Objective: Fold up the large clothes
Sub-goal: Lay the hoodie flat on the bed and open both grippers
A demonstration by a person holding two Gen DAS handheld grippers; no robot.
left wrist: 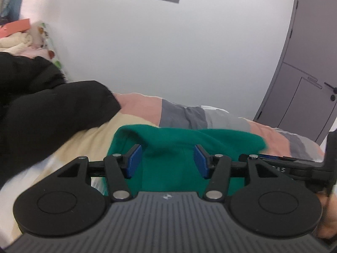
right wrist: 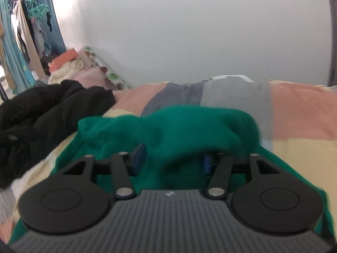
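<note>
Coat: black, bulky, piled on the bed at the far left in both views, well apart from both grippers.
Pile: cream, pink and orange cloth heaped behind the coat, against the white wall.
Bedspread: patches of pink, grey and cream, spread under everything.
Sweater: green, lying on the bedspread straight ahead of both grippers; its far edge is folded over into a rounded hump, blurred in the right wrist view.
Left gripper: jaws apart, 2 blue pads clear of the cloth, nothing between them; the sweater lies below and beyond.
Right gripper: jaws wide apart, holding nothing; the blurred green hump partly hides the right-side pad, so contact there cannot be told.
Door: grey, at the far right of the left wrist view.
</note>
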